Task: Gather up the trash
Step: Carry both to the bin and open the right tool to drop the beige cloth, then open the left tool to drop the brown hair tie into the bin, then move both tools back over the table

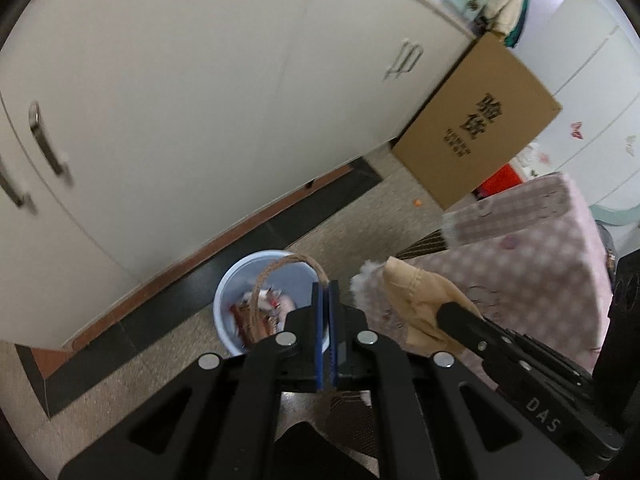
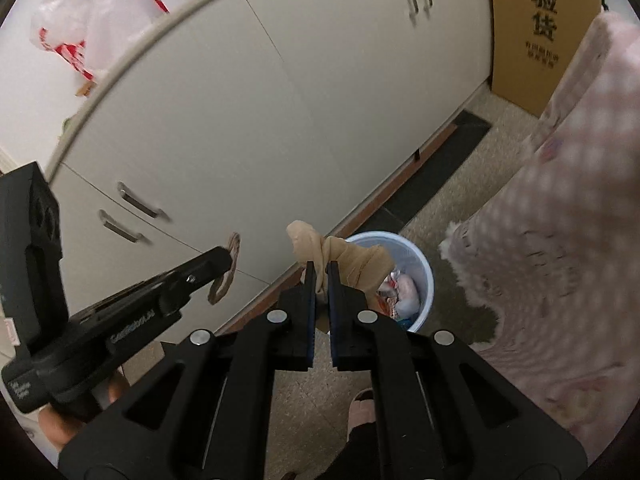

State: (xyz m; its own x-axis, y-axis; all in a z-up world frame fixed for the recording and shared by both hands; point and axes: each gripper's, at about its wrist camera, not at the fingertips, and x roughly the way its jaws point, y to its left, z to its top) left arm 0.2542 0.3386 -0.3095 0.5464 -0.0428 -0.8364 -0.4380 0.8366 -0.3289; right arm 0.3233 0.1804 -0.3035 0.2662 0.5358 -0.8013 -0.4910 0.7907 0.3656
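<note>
Both grippers sit above and short of the round pale-blue plastic waste bin (image 1: 240, 300), which stands on the speckled floor just beside the dark plinth of the cream cupboard (image 1: 200, 100) and already has crumpled wrappers in it. Left gripper (image 1: 325, 292): jaws clamped together on a thin brown cord loop (image 1: 280, 268); the loop arcs out over the bin mouth in the left wrist view. Right gripper (image 2: 321, 270): jaws pinched nearly together on a beige crumpled stocking-like cloth (image 2: 344, 256), the bulk of it bunched just past the fingertips and overlapping the bin's near rim in the right wrist view. Pink checked blanket (image 2: 560, 220) hangs well to the right of the bin, cardboard box (image 1: 476, 120) beyond the bin along the cupboard. Risks, as I judge them: the cord is light and springy, so a release off-centre could let it catch the rim and flop to the floor; the cloth may snag on the blue pads and not fall free; the two grippers are close together over a small opening, so they could knock each other or tip the bin.
</note>
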